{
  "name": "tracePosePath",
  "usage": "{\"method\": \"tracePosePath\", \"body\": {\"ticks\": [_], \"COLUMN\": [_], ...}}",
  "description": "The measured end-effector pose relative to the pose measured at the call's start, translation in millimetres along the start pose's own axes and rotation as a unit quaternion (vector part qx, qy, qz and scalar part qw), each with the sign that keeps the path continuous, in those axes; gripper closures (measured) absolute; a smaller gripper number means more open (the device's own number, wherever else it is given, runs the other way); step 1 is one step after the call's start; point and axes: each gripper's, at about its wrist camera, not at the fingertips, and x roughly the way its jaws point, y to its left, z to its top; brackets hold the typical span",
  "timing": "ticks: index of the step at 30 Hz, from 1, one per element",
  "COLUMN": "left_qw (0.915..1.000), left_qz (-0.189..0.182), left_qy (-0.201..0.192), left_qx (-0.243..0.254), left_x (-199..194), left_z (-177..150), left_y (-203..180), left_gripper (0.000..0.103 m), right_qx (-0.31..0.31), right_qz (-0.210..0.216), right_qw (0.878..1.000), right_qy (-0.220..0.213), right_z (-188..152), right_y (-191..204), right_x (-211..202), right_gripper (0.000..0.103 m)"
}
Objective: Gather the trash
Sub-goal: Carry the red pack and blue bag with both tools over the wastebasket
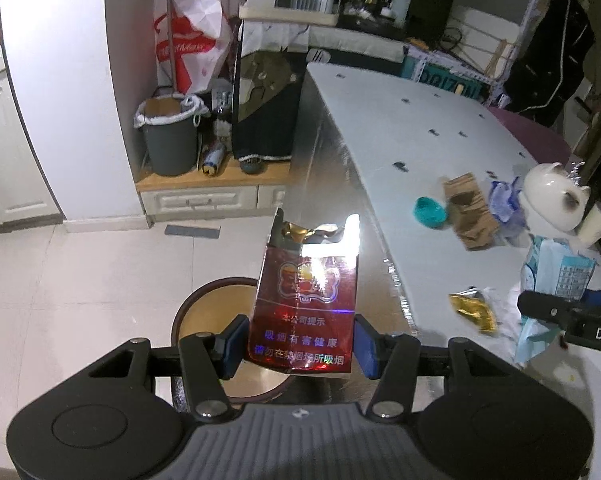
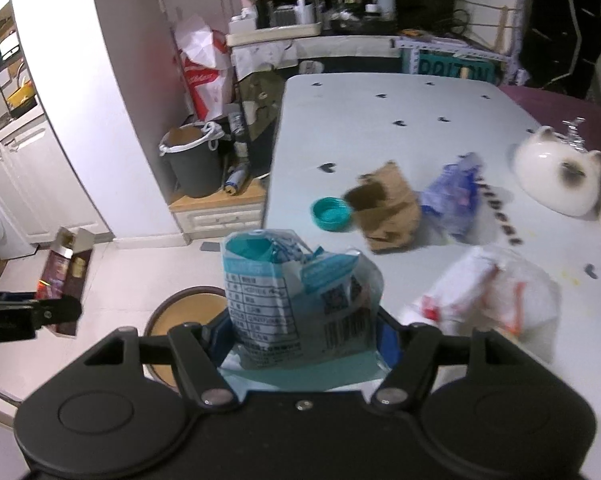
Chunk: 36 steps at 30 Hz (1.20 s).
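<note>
Left gripper [image 1: 300, 344] clamps dark red cigarette pack [image 1: 306, 292], lid torn open, foil showing, glare on face; pack held beyond left edge of white table [image 1: 400, 128], above round stool [image 1: 212, 312]. Right gripper [image 2: 304, 340] grips crumpled teal-and-clear printed wrapper [image 2: 296, 300] at table's near left corner. Right wrist view alone shows white bag with red marks [image 2: 496, 296] on table; left view alone shows gold foil scrap [image 1: 472, 312]. Grey bin [image 1: 170, 140] stands left of table, well apart.

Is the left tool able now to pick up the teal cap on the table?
Probably not yet: the left tool is already shut on a red cigarette pack, so it has no free grip. The teal cap itself lies uncovered on the table.
</note>
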Motion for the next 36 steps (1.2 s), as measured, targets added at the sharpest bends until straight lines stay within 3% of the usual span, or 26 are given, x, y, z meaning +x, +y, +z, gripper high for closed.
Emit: {"method": "tracePosePath", "body": {"ticks": [14, 23, 36], "left_qw": [0.9953, 0.9889, 0.9728], "left_qz": [0.012, 0.020, 0.015], "left_qy": [0.091, 0.133, 0.209], "left_qx": [-0.032, -0.062, -0.099], "left_x": [86, 138, 220], "left_z": [13, 12, -10], "left_y": [75, 120, 152], "left_gripper": [0.048, 0.048, 0.048], "right_qx": [0.020, -0.010, 0.020], "right_qz": [0.050, 0.078, 0.077], "right_qw": [0.996, 0.988, 0.973], "right_qy": [0.069, 0.133, 0.216], "right_z": [24, 20, 4], "right_y": [72, 127, 137], "right_x": [112, 198, 298], "right_gripper": [0.032, 0.032, 0.031]}}
